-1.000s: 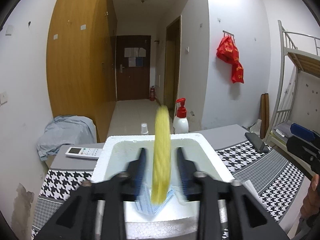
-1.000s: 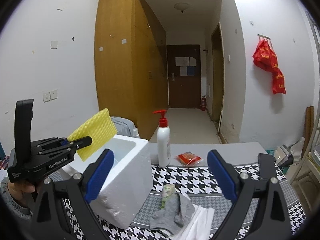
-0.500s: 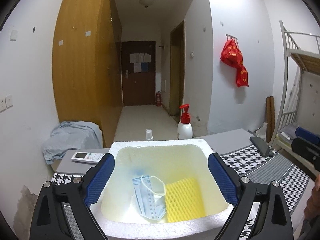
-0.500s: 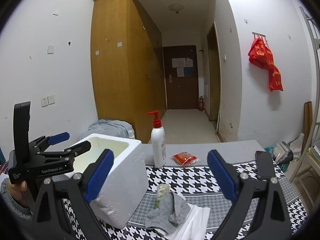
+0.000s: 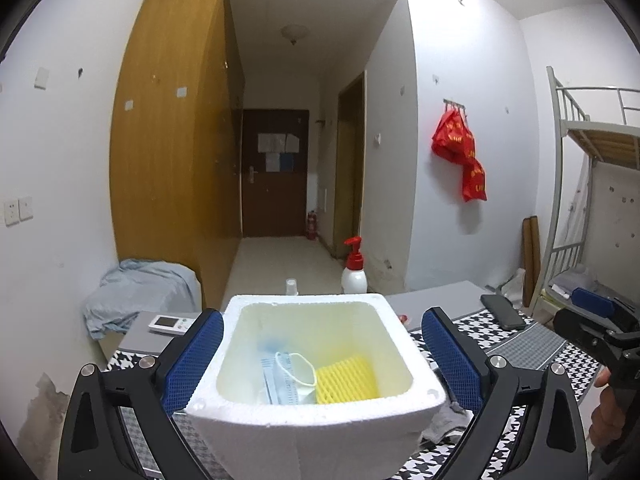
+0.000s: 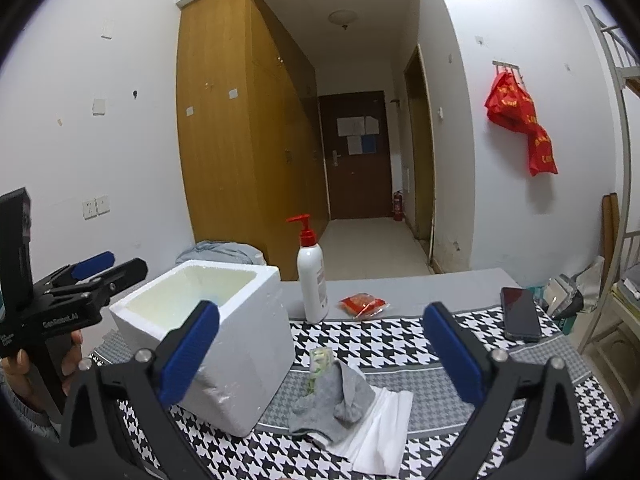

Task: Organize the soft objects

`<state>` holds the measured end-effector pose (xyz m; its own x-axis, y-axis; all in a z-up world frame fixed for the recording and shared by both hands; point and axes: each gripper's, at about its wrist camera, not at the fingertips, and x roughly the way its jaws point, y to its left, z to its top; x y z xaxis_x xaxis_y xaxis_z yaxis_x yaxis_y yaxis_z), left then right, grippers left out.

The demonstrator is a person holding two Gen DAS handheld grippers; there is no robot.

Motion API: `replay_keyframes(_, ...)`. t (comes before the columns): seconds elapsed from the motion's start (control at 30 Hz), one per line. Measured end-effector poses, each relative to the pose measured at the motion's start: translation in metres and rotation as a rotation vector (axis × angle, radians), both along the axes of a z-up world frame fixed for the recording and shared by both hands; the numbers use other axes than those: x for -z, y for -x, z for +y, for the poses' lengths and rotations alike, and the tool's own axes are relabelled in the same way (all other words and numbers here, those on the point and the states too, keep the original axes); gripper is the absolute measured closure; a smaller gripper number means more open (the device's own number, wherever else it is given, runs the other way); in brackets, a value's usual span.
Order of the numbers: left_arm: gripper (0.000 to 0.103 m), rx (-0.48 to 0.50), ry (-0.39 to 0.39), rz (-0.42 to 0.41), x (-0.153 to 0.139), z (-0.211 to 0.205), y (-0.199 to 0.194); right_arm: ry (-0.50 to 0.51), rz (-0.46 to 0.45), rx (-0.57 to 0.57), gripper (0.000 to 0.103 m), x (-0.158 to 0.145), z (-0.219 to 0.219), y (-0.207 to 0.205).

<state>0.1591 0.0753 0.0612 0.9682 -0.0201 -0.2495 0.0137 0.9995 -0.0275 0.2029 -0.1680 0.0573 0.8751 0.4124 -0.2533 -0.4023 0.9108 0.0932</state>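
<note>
I have the left gripper (image 5: 320, 356) above the near edge of the white foam box (image 5: 416, 364), its jaws opening, already wide and holding nothing; the blue pads stand to either side of the box in this view, and I cannot tell whether they are clear of its walls; the right gripper (image 6: 320, 352) hangs over the table with its jaws opening too, wide apart and empty, nothing between them.

Inside the box, a yellow mesh sponge (image 5: 347, 378) leans on the floor against the near right wall, its long axis running roughly left to right; beside it, touching, a blue face mask (image 5: 282, 380) lies crumpled with one ear loop arched over the sponge's edge.

Ahead of the right gripper, a grey sock (image 6: 336, 400) lies bunched on the houndstooth tablecloth (image 6: 400, 340), half on a white folded cloth (image 6: 384, 424); its long axis runs from near left to far right, one end draped over a small green packet (image 6: 320, 364).

The risks as I judge them: a grab at the sock could catch the white cloth or the packet, since all three overlap; the light box could slide if a finger nudges it; the pump bottle (image 6: 312, 276) stands just behind and could tip; the phone (image 6: 520, 314) sits well apart.
</note>
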Motion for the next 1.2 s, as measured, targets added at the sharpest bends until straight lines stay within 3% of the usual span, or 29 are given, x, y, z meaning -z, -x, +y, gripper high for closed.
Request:
replay_keyframes(0.43,0.001,0.001,0.009,-0.056,-0.004,-0.004,0.030,0.048,-0.094,0.079,0.000,-0.002,-0.005,0.034)
replay_keyframes(1.2,0.001,0.045,0.008,-0.106,0.008,-0.017,0.066,0.051,-0.109,0.096,0.000,0.007,-0.021,0.062)
